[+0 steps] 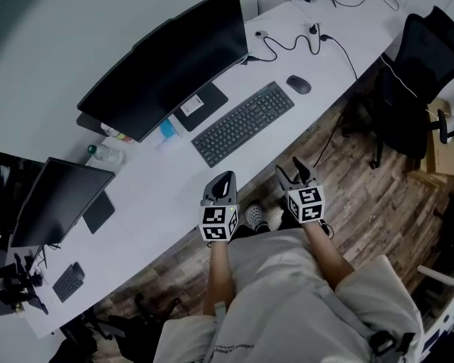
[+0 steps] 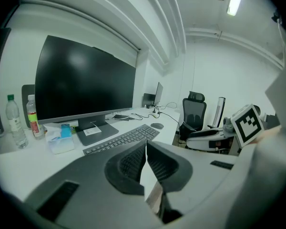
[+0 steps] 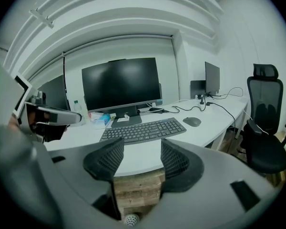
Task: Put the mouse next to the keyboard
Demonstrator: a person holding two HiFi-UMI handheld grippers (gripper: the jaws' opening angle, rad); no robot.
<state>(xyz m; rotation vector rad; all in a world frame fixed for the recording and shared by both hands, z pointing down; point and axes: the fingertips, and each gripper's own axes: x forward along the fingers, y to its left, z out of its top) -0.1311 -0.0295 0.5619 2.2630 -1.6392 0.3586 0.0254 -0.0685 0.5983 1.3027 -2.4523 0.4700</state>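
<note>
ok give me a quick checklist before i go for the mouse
1. Mouse in plain view, nothing on it: ok.
2. Right gripper jaws apart, nothing between them: ok.
3. Left gripper shut and empty, out of the way: ok.
4. Bare desk between the keyboard and the mouse to set it down: ok.
5. Cable lies apart from the mouse: ok.
6. Right gripper at the mouse: not ok, it hangs at the desk's near edge, well short.
</note>
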